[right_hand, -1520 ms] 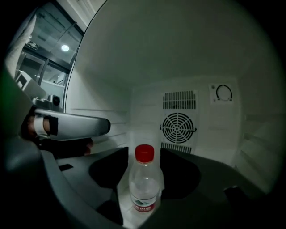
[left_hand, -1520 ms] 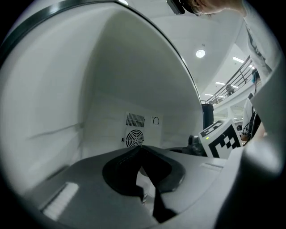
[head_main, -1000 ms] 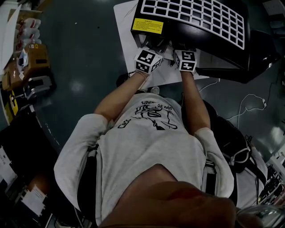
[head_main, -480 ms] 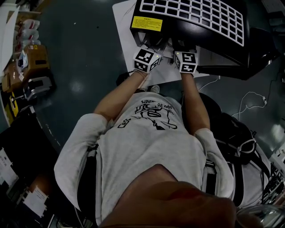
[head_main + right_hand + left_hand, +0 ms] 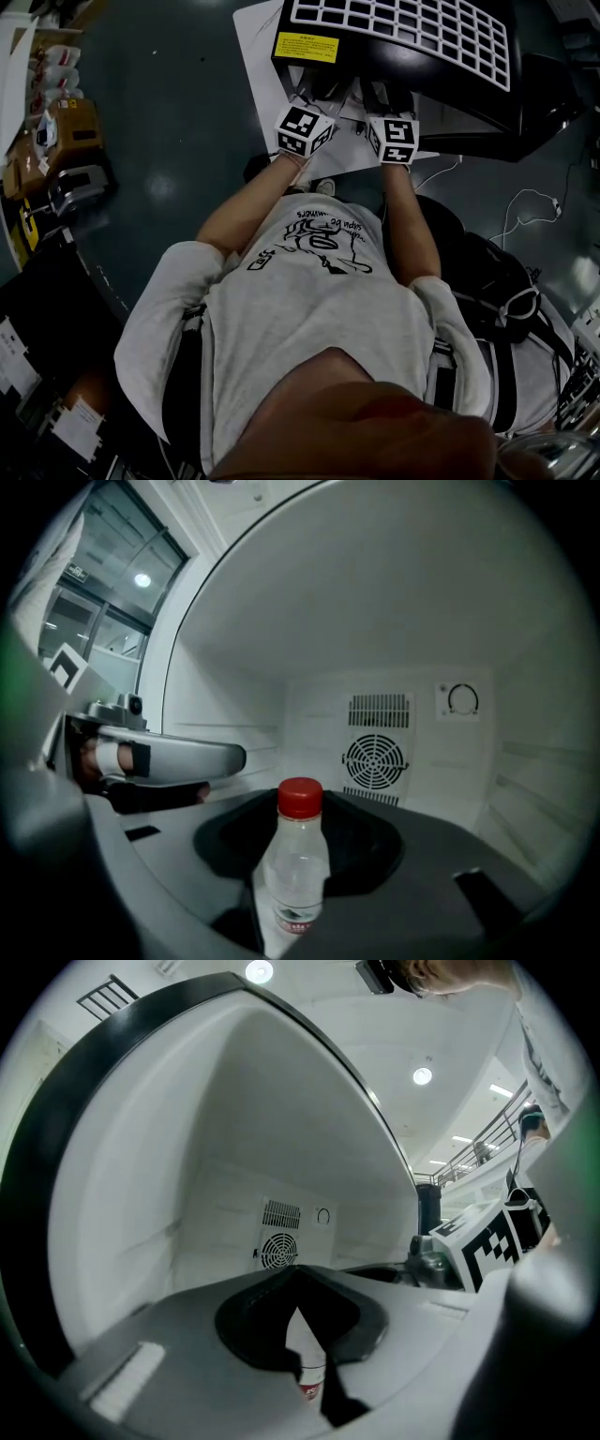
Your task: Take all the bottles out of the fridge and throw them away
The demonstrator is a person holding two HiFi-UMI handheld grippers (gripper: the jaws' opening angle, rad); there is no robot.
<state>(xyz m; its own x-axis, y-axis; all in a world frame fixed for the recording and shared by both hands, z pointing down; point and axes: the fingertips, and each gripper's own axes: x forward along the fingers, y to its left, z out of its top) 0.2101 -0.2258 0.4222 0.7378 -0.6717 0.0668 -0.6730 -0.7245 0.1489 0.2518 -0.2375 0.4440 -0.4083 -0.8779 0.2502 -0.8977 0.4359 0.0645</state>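
**Two grippers are inside the fridge, and one has a bottle**

Both grippers reach into the small black fridge (image 5: 403, 37), side by side. The left cube (image 5: 302, 129) and the right cube (image 5: 394, 139) sit at its open front.

The right gripper (image 5: 298, 878) has a clear bottle (image 5: 296, 864) standing straight up between its fingers. These fingers have just been closing. Now they sit against the low part of the bottle, by its label, one on each side. They are still quite far apart, because the bottle fills the space between them. The red cap (image 5: 300, 798) sticks up above the fingers. Past the fingers, on the white back wall (image 5: 319, 705), is a round fan grille (image 5: 375, 759). A small dial (image 5: 461, 699) is higher up and to the right of it. The left gripper is to the left of these fingers, near but not touching.

The left gripper (image 5: 302, 1340) has its fingers close together, with only a thin gap. Low in that gap shows a strip of a second bottle (image 5: 310, 1384) with a red and white label. I cannot tell if the fingers squeeze it. The same fan grille is past these fingers too, and the right cube shows off to their right.
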